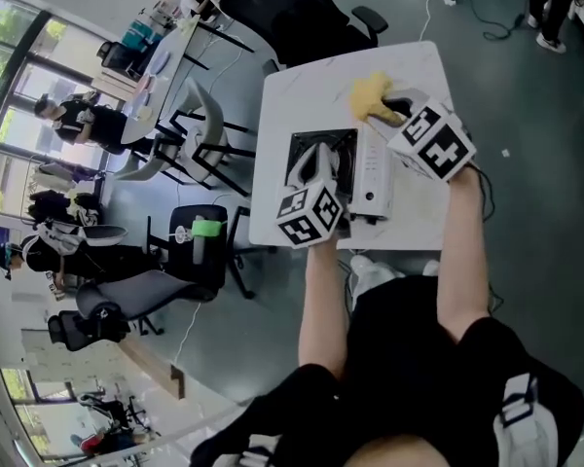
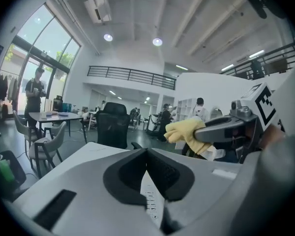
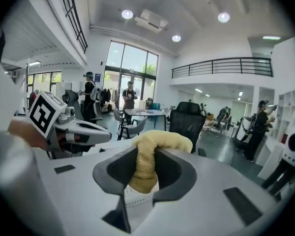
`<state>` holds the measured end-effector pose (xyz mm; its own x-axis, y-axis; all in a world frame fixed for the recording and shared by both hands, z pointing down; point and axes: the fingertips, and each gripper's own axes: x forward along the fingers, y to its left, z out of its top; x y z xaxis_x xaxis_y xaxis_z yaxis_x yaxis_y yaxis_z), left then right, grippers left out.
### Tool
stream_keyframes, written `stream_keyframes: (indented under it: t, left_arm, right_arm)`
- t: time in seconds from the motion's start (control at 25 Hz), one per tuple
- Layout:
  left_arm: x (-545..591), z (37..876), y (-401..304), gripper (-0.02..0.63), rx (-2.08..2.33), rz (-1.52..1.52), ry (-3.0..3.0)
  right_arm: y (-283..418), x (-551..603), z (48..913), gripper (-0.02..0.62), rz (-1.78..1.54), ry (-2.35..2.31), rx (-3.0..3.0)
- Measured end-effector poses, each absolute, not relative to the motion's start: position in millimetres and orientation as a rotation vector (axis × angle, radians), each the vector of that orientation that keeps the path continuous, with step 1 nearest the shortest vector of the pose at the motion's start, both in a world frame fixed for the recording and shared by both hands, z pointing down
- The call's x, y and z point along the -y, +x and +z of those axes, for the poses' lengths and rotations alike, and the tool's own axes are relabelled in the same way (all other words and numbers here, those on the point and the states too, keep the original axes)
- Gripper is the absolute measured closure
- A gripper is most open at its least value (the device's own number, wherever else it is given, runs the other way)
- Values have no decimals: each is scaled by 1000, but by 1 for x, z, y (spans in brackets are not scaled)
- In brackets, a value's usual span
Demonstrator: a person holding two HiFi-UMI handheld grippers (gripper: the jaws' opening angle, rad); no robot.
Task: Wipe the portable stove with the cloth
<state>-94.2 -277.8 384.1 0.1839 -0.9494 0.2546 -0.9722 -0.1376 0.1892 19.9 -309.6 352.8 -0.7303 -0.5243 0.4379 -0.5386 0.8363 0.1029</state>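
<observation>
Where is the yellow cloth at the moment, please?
In the head view, the cloth is held in the right gripper's jaws, at the table's far side beyond the stove.

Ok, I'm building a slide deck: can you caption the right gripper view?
Right gripper pinching the yellow cloth, left gripper alongside, open-plan office behind.

- Setting: large, double-height open-plan office or lab hall.
- Glazing: tall windows (image 3: pixel 132 65) fill one wall.
- Upper level: railed mezzanine (image 2: pixel 130 75).
- Ceiling: round lights (image 3: pixel 128 14) and an air-conditioning unit (image 3: pixel 151 19).
- Furniture: black office chair (image 2: pixel 112 124), long table (image 2: pixel 51 116), grey chairs (image 2: pixel 51 141), white surface (image 1: pixel 302 95).
- Occupants: several people standing, one person (image 2: pixel 35 90) by the windows.
</observation>
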Motion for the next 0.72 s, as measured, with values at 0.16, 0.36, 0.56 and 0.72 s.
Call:
stream_keyframes:
  t: [0.16, 0.36, 0.56, 0.72]
  left_arm:
    - [273, 370, -109, 612, 1900, 114, 2168]
    - [271, 358, -116, 612, 1904, 65, 2182]
    - [264, 357, -115, 612, 1925, 78, 2196]
    - [258, 362, -117, 612, 1926, 80, 2190]
  right_arm:
    - [12, 294, 349, 511, 74, 774, 2647]
    - [-21, 253, 350, 512, -164, 440, 2649]
    - [-32, 260, 351, 512, -167, 463, 2689]
    - [-32, 271, 354, 512, -274, 551, 2577]
